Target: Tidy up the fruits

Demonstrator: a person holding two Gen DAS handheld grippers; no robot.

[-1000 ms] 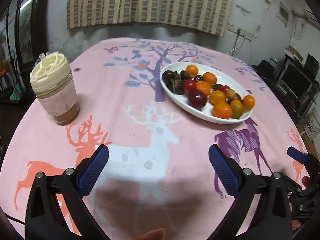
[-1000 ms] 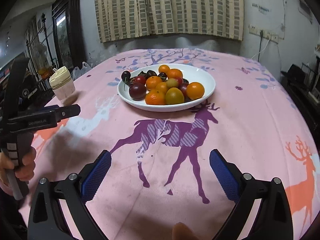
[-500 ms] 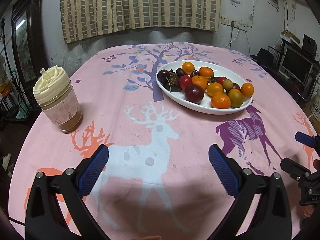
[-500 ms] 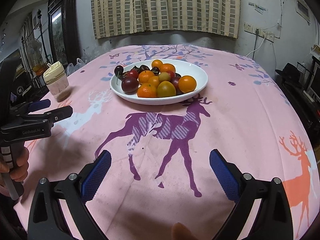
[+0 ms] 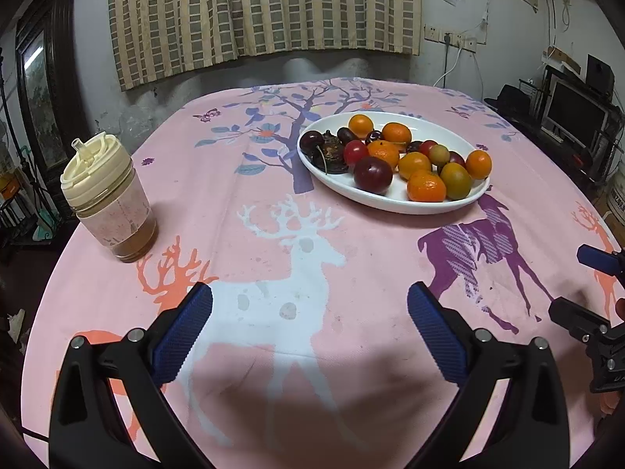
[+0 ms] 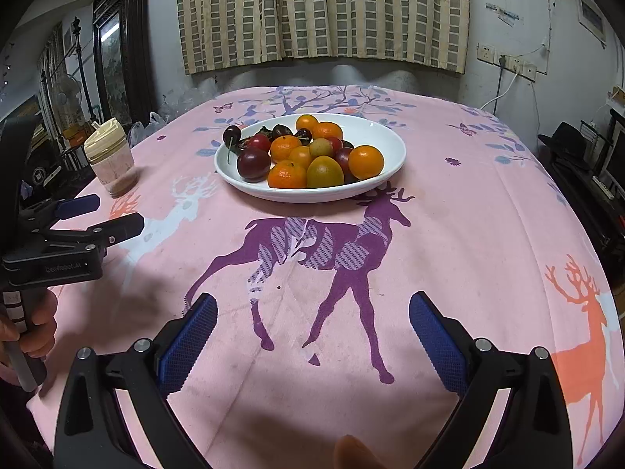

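Note:
A white oval plate (image 5: 394, 197) (image 6: 386, 148) sits past the middle of the pink deer tablecloth. It holds several oranges (image 5: 425, 185) (image 6: 365, 161), dark plums (image 5: 372, 175) (image 6: 253, 163), cherries and small red and yellow-green fruits. My left gripper (image 5: 310, 310) is open and empty above the near cloth, well short of the plate. My right gripper (image 6: 312, 312) is open and empty over the purple deer, also short of the plate. The left gripper also shows at the left edge of the right wrist view (image 6: 95, 215).
A cream-lidded drink jar (image 5: 107, 203) (image 6: 111, 162) stands near the table's left edge. A dark cabinet is at the far left, curtains behind the table, and a monitor (image 5: 578, 111) with clutter at the right.
Both grippers have levelled and pulled back slightly, so the plate sits more centred and a little farther up in both views. Both stay open; nothing was picked up.

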